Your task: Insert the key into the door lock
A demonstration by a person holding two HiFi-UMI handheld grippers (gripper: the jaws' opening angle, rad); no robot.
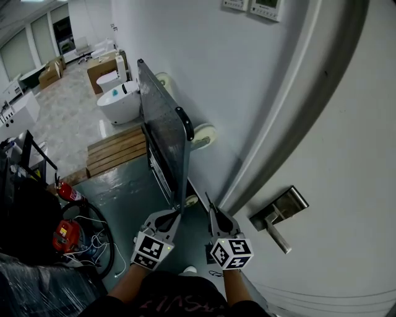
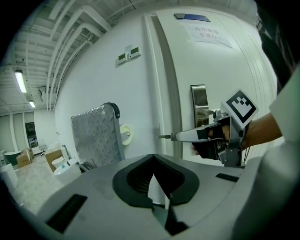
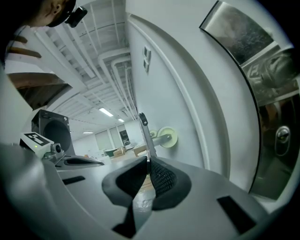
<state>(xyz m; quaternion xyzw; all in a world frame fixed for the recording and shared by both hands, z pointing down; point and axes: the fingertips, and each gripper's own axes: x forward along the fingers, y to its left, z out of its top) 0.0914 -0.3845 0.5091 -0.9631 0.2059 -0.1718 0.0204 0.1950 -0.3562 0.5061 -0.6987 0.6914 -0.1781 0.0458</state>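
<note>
At right, door [image 1: 346,155], with door lock [image 1: 281,207] on it and handle [image 1: 279,240] on the lock's plate. Left of the door, wall [image 1: 216,74], two panels [image 1: 255,6] high on it. Against the wall, upright trolley [image 1: 162,133]; beyond it, toilets [image 1: 119,102]; left of it on the floor, wooden pallet [image 1: 116,151]. Far left, fire extinguisher [image 1: 69,193] above coiled cables [image 1: 93,238]. Nearest, left gripper [image 1: 178,212] and right gripper [image 1: 212,210] side by side, left of the lock.
</note>
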